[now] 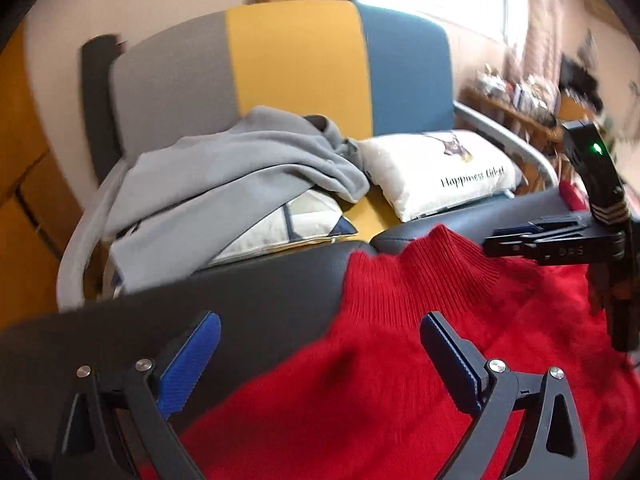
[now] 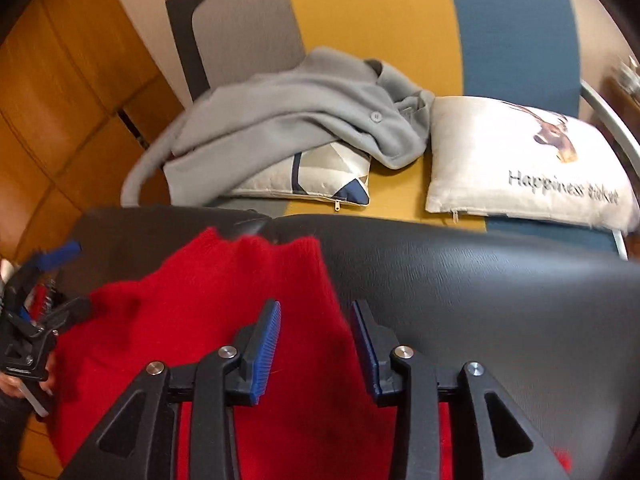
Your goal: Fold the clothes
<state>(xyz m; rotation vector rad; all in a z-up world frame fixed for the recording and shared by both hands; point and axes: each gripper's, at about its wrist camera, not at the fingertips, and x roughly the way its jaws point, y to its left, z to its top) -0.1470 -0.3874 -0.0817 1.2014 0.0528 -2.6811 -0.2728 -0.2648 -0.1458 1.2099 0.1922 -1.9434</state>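
Observation:
A red knit sweater [image 1: 400,360] lies on a black leather surface [image 1: 260,292], its ribbed collar pointing toward the sofa. My left gripper [image 1: 320,336] is open wide, empty, over the sweater's left shoulder edge. In the right wrist view the sweater [image 2: 224,308] lies left of centre, and my right gripper [image 2: 316,324] is partly open above its right edge, holding nothing. The right gripper also shows in the left wrist view [image 1: 536,240], the left gripper in the right wrist view [image 2: 60,280].
Behind the black surface [image 2: 480,300] is a grey, yellow and blue sofa [image 1: 296,60]. On it lie a grey garment [image 1: 224,176], a patterned cushion [image 2: 320,176] and a white "Happiness" pillow [image 2: 520,160]. Wooden panelling [image 2: 60,100] is at left.

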